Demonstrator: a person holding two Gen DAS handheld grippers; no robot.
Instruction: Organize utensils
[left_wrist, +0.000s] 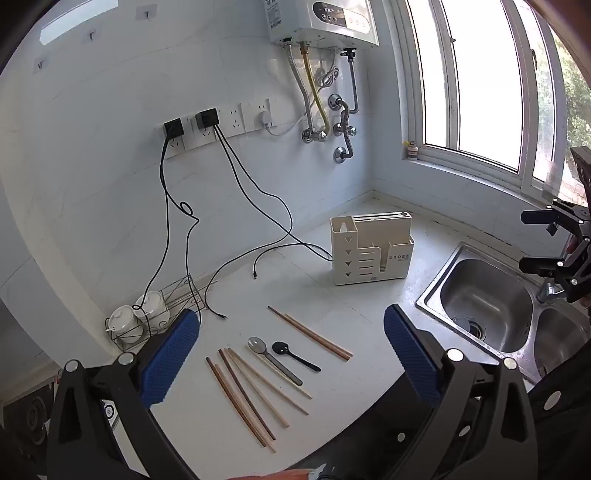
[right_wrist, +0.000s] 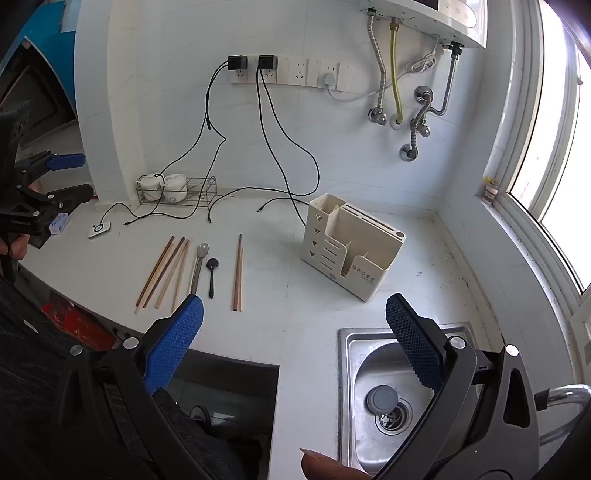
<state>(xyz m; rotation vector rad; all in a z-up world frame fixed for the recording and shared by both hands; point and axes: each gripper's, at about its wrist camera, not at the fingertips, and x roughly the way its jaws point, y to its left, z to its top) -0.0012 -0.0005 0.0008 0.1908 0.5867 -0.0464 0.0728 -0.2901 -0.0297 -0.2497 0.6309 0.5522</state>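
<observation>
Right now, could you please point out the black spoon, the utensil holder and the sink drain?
black spoon (left_wrist: 279, 347): left wrist view, on its bowl.
utensil holder (right_wrist: 360, 275): right wrist view, on its front pocket.
sink drain (right_wrist: 392, 417): right wrist view, on the metal strainer.

Open right tool (right_wrist: 295, 325), chopsticks (right_wrist: 238, 273), sink (right_wrist: 354, 339)

Water heater (left_wrist: 325, 22) cut off by top edge; faucet (right_wrist: 565, 397) beyond right finger cropped; organizer (right_wrist: 351, 247) contents hidden by walls.
</observation>
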